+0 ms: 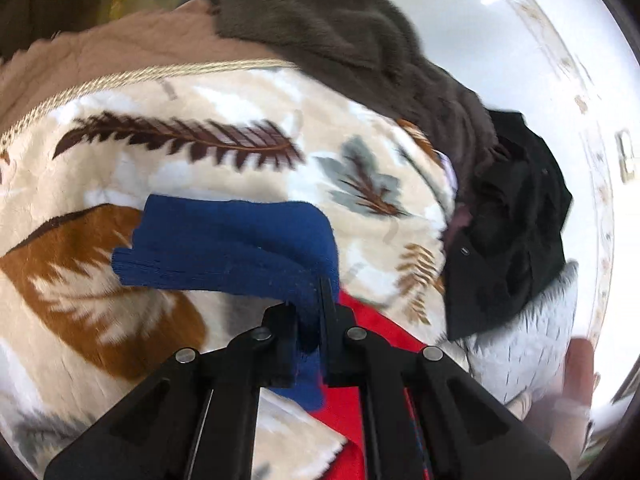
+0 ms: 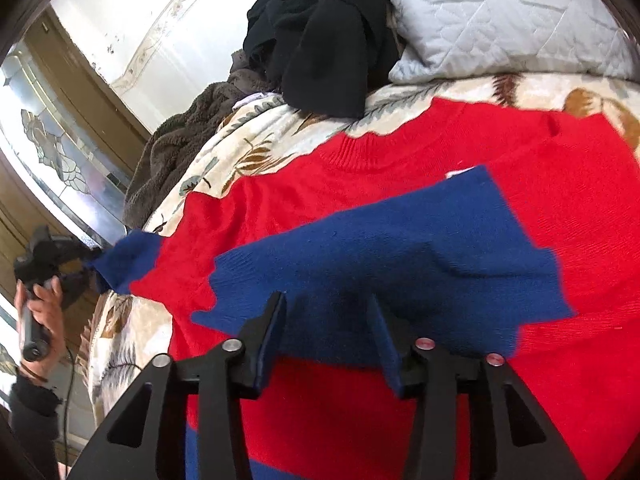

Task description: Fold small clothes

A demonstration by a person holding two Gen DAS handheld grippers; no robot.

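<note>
Blue sleeve (image 1: 240,248) pinched between left jaws.

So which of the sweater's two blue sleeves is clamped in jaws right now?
The outstretched sleeve, pinched at its cuff by the left gripper. The other sleeve lies folded across the red sweater, unclamped.

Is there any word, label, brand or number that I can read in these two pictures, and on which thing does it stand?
None: no readable text in either view.
Red and blue sweater: no label or print shows.
Leaf-patterned blanket: pattern only.
Black clothes: no tag legible.
</note>
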